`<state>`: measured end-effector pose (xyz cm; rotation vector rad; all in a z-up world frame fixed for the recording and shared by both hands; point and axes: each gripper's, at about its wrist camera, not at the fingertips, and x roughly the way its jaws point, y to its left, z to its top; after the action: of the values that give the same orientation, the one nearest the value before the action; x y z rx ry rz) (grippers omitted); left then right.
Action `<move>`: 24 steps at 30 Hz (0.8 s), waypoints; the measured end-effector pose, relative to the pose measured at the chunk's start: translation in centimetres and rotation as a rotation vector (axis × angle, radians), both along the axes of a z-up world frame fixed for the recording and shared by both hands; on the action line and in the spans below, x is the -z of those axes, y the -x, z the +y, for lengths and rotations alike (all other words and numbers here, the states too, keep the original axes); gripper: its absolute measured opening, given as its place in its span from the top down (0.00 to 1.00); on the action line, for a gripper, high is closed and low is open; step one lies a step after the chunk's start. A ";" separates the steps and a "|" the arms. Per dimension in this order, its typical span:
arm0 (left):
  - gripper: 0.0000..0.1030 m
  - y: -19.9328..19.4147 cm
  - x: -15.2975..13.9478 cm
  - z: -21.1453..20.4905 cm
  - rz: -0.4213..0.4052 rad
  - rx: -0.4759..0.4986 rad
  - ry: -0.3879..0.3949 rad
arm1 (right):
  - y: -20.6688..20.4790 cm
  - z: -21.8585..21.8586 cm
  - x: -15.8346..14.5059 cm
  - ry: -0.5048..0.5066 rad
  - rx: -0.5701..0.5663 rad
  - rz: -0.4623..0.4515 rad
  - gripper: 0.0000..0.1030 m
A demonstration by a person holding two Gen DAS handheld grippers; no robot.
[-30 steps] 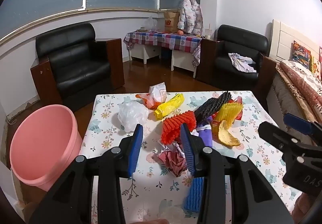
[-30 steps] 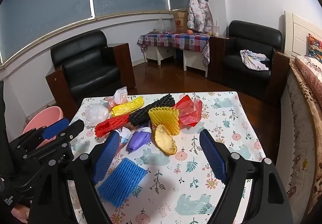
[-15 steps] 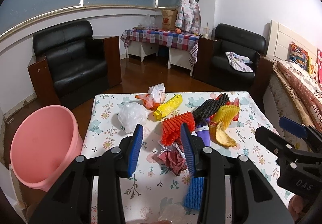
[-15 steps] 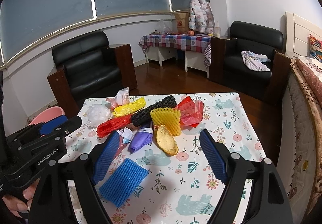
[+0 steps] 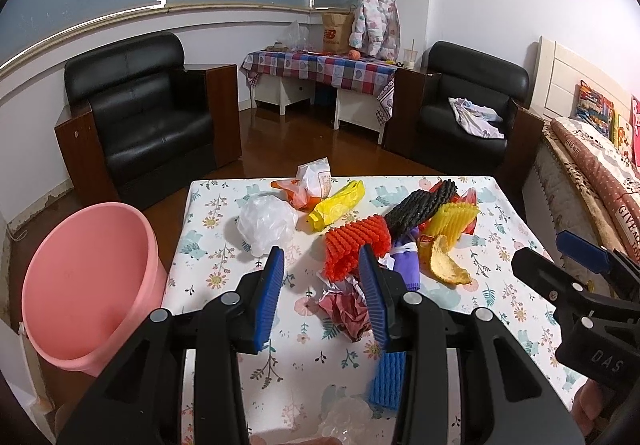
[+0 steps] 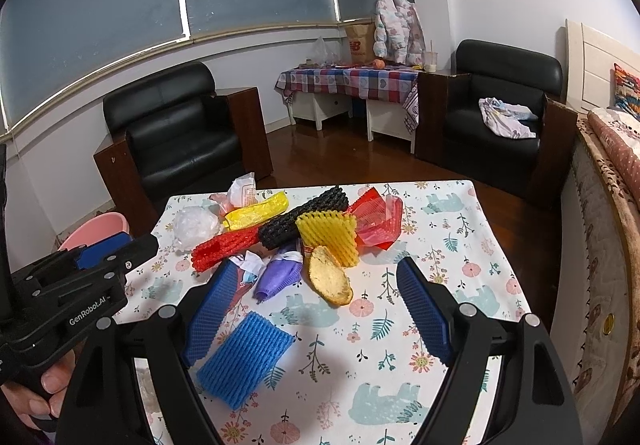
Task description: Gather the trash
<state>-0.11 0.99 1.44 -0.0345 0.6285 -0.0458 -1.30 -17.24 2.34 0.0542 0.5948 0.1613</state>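
You're holding the left tongs (image 5: 320,277) apart w/ nothing between the pads, hovering over the worktop (image 5: 516,213) near its left edge. Right tongs (image 6: 316,305) are gaping wider, also carrying nothing, poised above the near-middle of the worktop.

Vs a sec ago, nothing is really changing: both tongs are sitting where they were, the gaps are the same, and the trash pile isn't shifting. So you're pausing before the first pick, and no piece is leaving the worktop yet.

Just past the left tongs, a crumpled pink paper (image 5: 346,311) is lying closest, w/ the red foam net (image 5: 354,249) right behind it and the white plastic bag (image 5: 266,223) towards the left edge. The blue foam net (image 6: 244,357) is sitting by the near edge, just below the right tongs' left pad. The orange peel (image 6: 330,279), purple wrapper (image 6: 280,273), yellow net (image 6: 330,235) and black net (image 6: 304,217) are bunching mid-worktop; the yellow bag (image 5: 338,205) is lying towards the far edge.

The pink bin (image 5: 86,285) is standing on the floor just off the left edge, so the left tongs are probably best placed for the drop.
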 end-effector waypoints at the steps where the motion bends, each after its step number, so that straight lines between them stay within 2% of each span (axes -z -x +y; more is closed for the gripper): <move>1: 0.62 0.0 0.0 0.0 -0.001 0.001 -0.001 | 0.0 0.0 0.0 0.000 0.000 -0.001 0.22; 17: 0.62 0.7 -0.3 0.2 0.000 0.016 -0.010 | 0.6 0.7 -0.4 -0.008 -0.009 -0.006 0.22; 24: 0.62 1.8 -1.4 1.9 -0.008 0.055 -0.084 | 0.8 1.5 -0.1 -0.018 -0.022 0.001 0.22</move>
<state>-1.87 2.86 2.83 0.0642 0.6225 -0.0727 -2.08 -15.78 2.49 0.0650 0.5953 0.1881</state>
